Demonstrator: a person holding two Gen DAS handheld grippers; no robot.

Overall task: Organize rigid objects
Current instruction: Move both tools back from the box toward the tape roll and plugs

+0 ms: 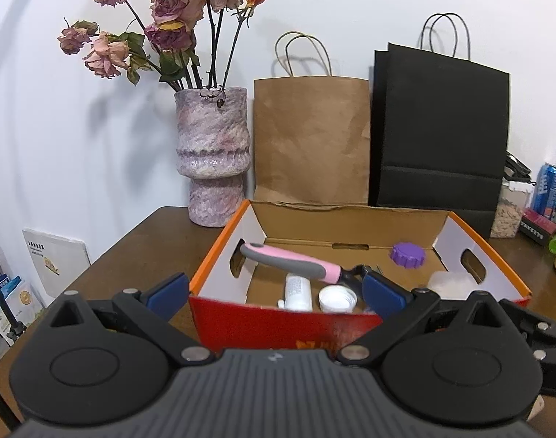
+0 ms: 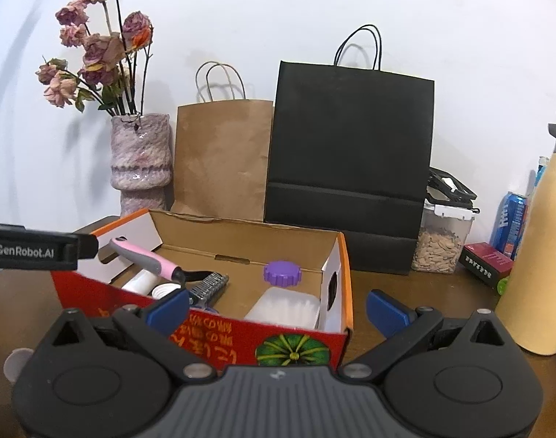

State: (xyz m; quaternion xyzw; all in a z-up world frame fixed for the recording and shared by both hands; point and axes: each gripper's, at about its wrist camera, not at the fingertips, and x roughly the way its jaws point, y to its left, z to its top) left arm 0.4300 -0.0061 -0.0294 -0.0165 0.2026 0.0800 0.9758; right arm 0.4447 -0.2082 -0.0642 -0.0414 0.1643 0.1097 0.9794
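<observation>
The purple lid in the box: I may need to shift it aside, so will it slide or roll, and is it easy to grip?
The purple lid lies flat on the cardboard box floor, so a push would probably slide it rather than roll it. Its scalloped rim likely gives fingers good purchase. It looks like rigid plastic, probably light and unlikely to deform.

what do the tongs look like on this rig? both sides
Both match: the left tongs and right tongs have blue finger pads on black linkage arms with silver pivot pins, two round black housings and a ribbed grey body. White "GenRobot.AI" lettering marks the left unit's black side, seen from the right camera.
</observation>
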